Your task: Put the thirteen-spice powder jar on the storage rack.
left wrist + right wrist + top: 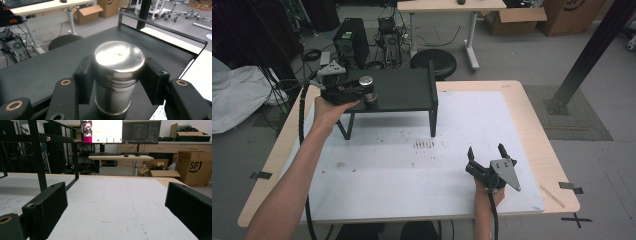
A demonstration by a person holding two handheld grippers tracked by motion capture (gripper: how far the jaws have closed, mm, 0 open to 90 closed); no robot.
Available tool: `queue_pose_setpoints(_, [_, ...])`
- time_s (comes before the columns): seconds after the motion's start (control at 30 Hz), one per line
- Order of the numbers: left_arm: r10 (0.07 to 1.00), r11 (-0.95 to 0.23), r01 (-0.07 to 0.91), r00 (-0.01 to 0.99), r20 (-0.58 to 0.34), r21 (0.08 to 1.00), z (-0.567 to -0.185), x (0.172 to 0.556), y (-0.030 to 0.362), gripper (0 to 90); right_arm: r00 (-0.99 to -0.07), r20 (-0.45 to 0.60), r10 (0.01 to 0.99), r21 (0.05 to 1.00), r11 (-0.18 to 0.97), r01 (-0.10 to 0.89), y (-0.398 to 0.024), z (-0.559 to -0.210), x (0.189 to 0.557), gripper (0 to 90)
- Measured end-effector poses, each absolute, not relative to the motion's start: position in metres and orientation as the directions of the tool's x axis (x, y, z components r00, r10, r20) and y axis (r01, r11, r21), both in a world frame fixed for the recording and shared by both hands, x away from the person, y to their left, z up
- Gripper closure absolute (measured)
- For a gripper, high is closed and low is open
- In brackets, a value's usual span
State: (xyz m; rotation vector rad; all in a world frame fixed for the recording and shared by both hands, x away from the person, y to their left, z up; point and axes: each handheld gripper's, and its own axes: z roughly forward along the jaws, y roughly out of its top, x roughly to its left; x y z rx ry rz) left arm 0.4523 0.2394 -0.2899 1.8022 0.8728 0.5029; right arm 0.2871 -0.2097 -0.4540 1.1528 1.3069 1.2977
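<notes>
A shiny metal canister [366, 87] [117, 77] stands upright on the left part of a black raised shelf [404, 90] [37, 72]. My left gripper [362, 93] [117, 82] is shut on the canister, one black pad on each side of its upper body. My right gripper [487, 150] [115, 207] rests low over the white mat at the front right, its jaws wide open with nothing between them.
The shelf stands on thin black legs [432, 122] [40, 162] over the white mat [452, 145] [112, 202] that covers the wooden table [537, 135]. A low rail [162, 27] edges the shelf. A round black stool [434, 62] and desk stand beyond the table.
</notes>
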Motion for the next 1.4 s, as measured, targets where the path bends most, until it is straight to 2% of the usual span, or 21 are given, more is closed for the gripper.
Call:
queue_pose_setpoints(0.9, [0.754, -0.201, 0.328, 0.653, -0.067, 0.923, -0.2908, 0.4523, 0.2401, 48.1, -0.126, 0.001, 0.992, 1.000, 0.000, 0.005, -0.2099, -0.4540, 0.2870, 3.9])
queue_pose_setpoints(1.13, [0.764, -0.213, 0.325, 0.643, -0.051, 0.921, -0.2904, 0.4509, 0.2371, 32.0, -0.125, 0.001, 0.992, 1.000, -0.001, 0.004, -0.2099, -0.4541, 0.2870, 3.9])
queue_pose_setpoints(1.17, [0.769, -0.212, 0.323, 0.638, -0.047, 0.922, -0.2901, 0.4505, 0.2364, 32.0, -0.125, 0.001, 0.992, 1.000, -0.001, 0.004, -0.2099, -0.4541, 0.2870, 3.9])
queue_pose_setpoints(1.23, [0.776, -0.222, 0.325, 0.629, -0.035, 0.919, -0.2895, 0.4499, 0.2350, 23.6, -0.126, 0.001, 0.992, 1.000, 0.000, 0.004, -0.2099, -0.4541, 0.2870, 3.9])
queue_pose_setpoints(1.27, [0.781, -0.216, 0.336, 0.623, -0.044, 0.917, -0.2894, 0.4497, 0.2342, 13.8, -0.126, 0.001, 0.992, 1.000, 0.000, 0.005, -0.2099, -0.4540, 0.2870, 3.9])
queue_pose_setpoints(1.33, [0.788, -0.211, 0.342, 0.614, -0.048, 0.916, -0.2896, 0.4496, 0.2336, 11.5, -0.126, 0.000, 0.992, 1.000, 0.000, 0.005, -0.2099, -0.4540, 0.2870, 3.9])
queue_pose_setpoints(1.4, [0.795, -0.204, 0.348, 0.604, -0.053, 0.915, -0.2899, 0.4499, 0.2328, 4.6, -0.125, 0.001, 0.992, 1.000, 0.000, 0.004, -0.2098, -0.4541, 0.2869, 3.9])
